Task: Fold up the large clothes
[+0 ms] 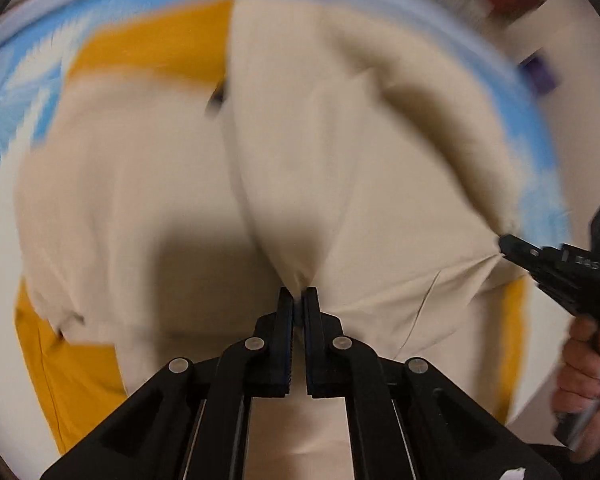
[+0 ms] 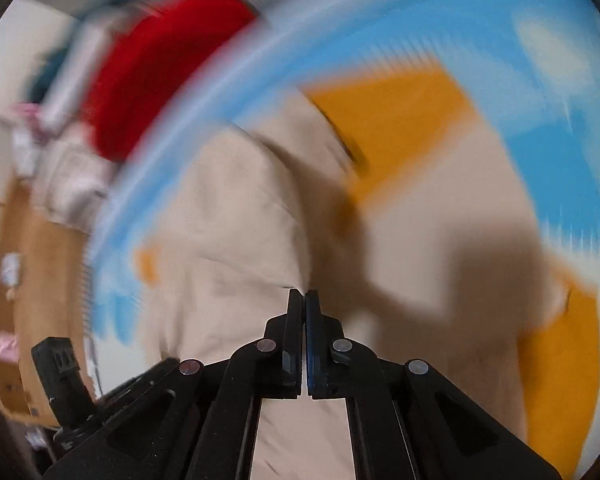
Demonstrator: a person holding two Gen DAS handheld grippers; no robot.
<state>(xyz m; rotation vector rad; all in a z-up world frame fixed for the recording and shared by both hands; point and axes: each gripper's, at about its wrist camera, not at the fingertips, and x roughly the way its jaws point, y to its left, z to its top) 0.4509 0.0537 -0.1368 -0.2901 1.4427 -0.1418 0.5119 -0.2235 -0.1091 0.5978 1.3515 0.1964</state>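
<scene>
Beige garment (image 1: 148,184), big, soft cotton-looking cloth, spread over a mustard-yellow garment (image 1: 72,364) on a blue-and-white patterned bed sheet (image 1: 16,92). Judged light and limp: it will drape and sag from any pinch, no stiffness to carry a fold by itself, not fragile, not slippery. Wants two holds well apart along one edge so the fold line stays straight; hem or corner points are the best places to pinch.

Left gripper (image 1: 299,300): jaws clenched on a small gathered tuck of the beige cloth, creases radiating up from the pinch, so the fabric is under some tension there. Pointing steeply down at the cloth, camera close above it.

Right gripper (image 1: 508,242) seen from the left wrist view coming in from the right edge, tip pinching a second bunched point of the same beige cloth, a raised ridge of fabric running up from it; a hand (image 1: 584,376) wraps its handle. In its own view the right gripper (image 2: 304,300) has jaws fully together over beige cloth; the pinch itself is hard to make out there, heavy motion blur. Also angled down, less steep than the left.

Off the bed in the right wrist view: red cloth (image 2: 148,80), cardboard box (image 2: 16,300), both blurred
</scene>
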